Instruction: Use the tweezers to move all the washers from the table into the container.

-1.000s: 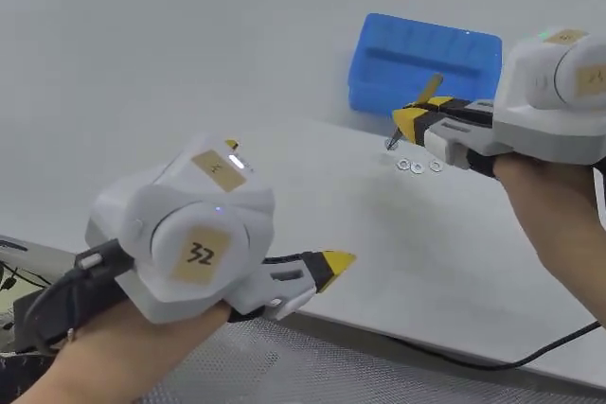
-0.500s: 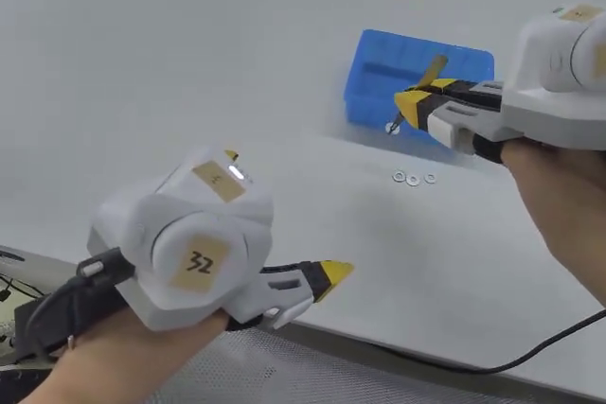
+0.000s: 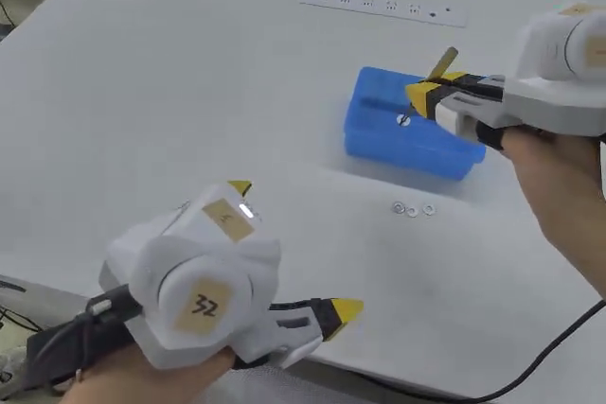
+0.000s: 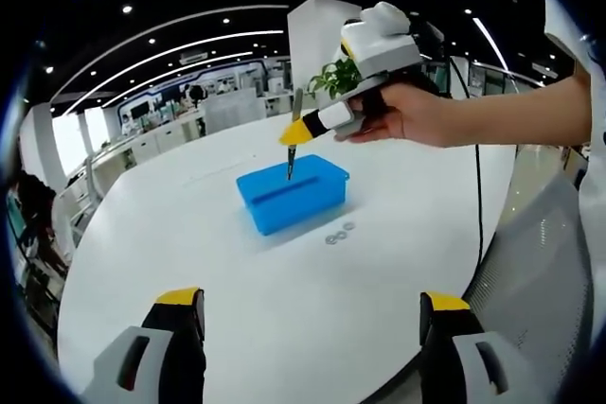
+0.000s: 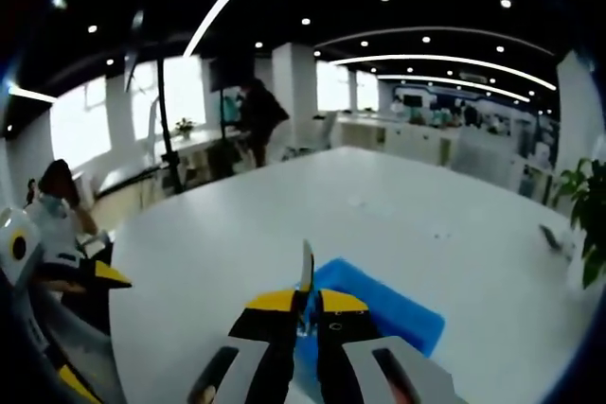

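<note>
The white counter carries a blue open-topped container toward its far right, three small washers in a short row on the bare top just in front of it, not touching it, and a white power strip lying farther back.

Three washers lie on the table before the container.

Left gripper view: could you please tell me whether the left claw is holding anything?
No, the left claw stands wide open above the white table, with nothing between its jaws.
</note>
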The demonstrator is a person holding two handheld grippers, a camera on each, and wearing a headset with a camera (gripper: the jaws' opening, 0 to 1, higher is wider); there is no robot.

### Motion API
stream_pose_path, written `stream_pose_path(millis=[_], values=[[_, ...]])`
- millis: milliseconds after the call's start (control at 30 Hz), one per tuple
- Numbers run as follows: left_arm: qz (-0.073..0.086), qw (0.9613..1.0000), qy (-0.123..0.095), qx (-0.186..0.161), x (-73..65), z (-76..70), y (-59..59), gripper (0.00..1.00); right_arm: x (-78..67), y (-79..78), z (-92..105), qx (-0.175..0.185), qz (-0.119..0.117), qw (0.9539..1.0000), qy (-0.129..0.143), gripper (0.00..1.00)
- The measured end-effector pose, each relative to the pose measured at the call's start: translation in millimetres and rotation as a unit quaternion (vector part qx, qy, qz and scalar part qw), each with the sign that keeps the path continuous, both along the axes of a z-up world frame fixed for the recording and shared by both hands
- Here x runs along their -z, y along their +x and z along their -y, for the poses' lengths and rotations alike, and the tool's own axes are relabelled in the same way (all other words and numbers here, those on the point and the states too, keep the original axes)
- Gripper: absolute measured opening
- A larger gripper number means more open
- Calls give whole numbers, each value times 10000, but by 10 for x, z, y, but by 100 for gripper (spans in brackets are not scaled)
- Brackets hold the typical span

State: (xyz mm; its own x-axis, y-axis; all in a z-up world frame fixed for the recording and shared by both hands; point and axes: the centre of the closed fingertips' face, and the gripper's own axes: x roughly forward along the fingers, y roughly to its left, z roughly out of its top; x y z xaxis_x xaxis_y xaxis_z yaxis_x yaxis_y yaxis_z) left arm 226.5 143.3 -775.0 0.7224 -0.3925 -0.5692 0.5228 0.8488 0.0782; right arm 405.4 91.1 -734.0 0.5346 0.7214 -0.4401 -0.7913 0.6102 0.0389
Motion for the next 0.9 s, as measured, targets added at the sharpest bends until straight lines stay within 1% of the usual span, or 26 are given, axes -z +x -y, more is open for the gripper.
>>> stream_pose_path(millis=[33,100,200,267,333,400,467,500,567,600,667,767,833,900], values=[[-17,10000,-15,27,0,11,-5,96,15,44,-8,13,-23,10000,20,3],[-50,10000,10,77,6,22,-17,96,46,75,-28,29,-41,10000,-1,3],[-26,9999,5,115,-17,37,-27,97,127,108,-34,0,-57,9999,-153,3],[31,9999,16,115,-40,32,-20,97,185,124,-45,-16,-104,9998,-193,3],[47,9999,53,98,-53,19,-13,99,263,133,-84,-46,-150,9996,-241,3],[115,9999,47,65,-85,6,-1,99,312,141,-105,-80,-165,9994,-291,3],[135,9999,-33,-1,-107,-1,3,99,344,162,-108,-76,-166,9993,-326,3],[130,9999,-42,-16,-107,-3,0,99,350,172,-104,-78,-183,9993,-328,3],[132,9999,-50,-41,-105,-4,-6,99,407,204,-122,-81,-251,9990,-364,4],[131,9999,-44,-43,-104,0,-11,99,458,225,-124,-82,-260,9988,-413,4],[157,9999,-40,-36,-109,13,-14,99,514,257,-129,-87,-283,9986,-448,4],[151,9999,-53,-44,-103,20,-21,98,536,274,-137,-70,-345,9985,-421,4],[201,9998,-44,-45,-94,21,-17,98,539,253,-146,-60,-401,9984,-402,4],[210,9998,-21,-65,-75,15,-11,98,568,274,-151,-55,-425,9982,-411,4]])
